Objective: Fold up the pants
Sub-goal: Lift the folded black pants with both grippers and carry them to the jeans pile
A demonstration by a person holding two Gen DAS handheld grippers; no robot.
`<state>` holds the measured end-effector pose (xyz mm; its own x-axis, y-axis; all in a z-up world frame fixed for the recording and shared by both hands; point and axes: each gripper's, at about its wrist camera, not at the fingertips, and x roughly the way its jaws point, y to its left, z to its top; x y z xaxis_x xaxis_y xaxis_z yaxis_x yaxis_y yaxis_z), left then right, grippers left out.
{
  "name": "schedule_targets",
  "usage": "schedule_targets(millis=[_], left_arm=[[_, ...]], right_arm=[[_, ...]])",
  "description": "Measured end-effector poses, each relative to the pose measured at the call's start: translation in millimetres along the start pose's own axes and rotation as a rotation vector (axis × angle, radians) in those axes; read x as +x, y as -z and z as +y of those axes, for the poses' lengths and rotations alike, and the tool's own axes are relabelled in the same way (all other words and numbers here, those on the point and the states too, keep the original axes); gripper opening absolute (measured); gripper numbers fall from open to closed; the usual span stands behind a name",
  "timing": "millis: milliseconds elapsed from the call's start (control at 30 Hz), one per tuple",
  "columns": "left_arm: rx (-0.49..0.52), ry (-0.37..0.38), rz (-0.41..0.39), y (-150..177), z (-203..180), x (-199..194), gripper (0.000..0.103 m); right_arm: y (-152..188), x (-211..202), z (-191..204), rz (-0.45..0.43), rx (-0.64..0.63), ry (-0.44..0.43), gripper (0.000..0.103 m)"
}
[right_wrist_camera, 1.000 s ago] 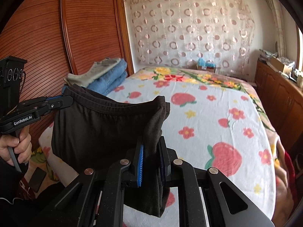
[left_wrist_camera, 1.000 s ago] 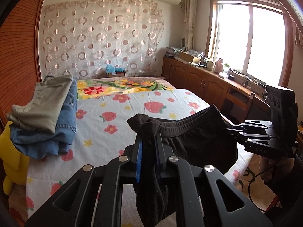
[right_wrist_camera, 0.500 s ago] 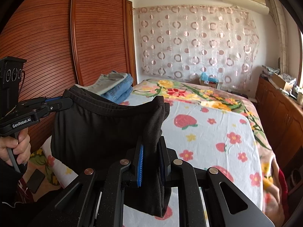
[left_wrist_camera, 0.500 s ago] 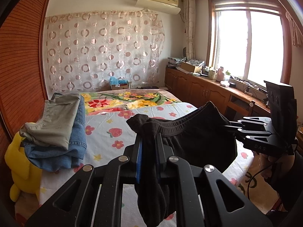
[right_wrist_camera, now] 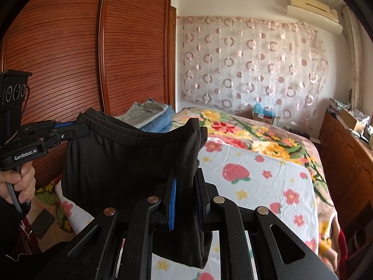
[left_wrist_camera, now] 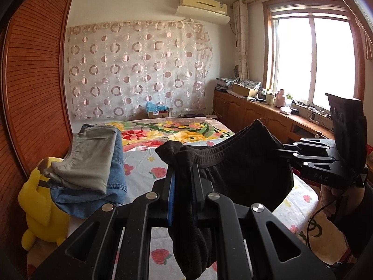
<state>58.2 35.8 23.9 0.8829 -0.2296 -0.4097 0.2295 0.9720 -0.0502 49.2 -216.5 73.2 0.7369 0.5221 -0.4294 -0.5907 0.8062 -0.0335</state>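
Pants [left_wrist_camera: 244, 175]: you are holding them stretched crosswise between both clamped grippers, left gripper [left_wrist_camera: 183, 186] and right gripper [right_wrist_camera: 186, 193]; legs probably hanging below.

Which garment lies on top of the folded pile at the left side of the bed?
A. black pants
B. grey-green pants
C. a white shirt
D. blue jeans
B: the grey-green pants lie on top of the blue jeans, while the black pants hang between the two grippers.
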Motion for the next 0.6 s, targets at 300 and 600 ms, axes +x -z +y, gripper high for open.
schedule_targets(millis=[300,600], left_arm=[[-0.013,-0.042,0.005,0,19,6,0.013],[-0.04,-0.088,0.013,-7,56,25,0.013]], right_arm=[[-10,31,-3,0.003,-0.048,-0.037,0.014],[-38,77,-11,0.008,-0.107,-0.065,0.014]])
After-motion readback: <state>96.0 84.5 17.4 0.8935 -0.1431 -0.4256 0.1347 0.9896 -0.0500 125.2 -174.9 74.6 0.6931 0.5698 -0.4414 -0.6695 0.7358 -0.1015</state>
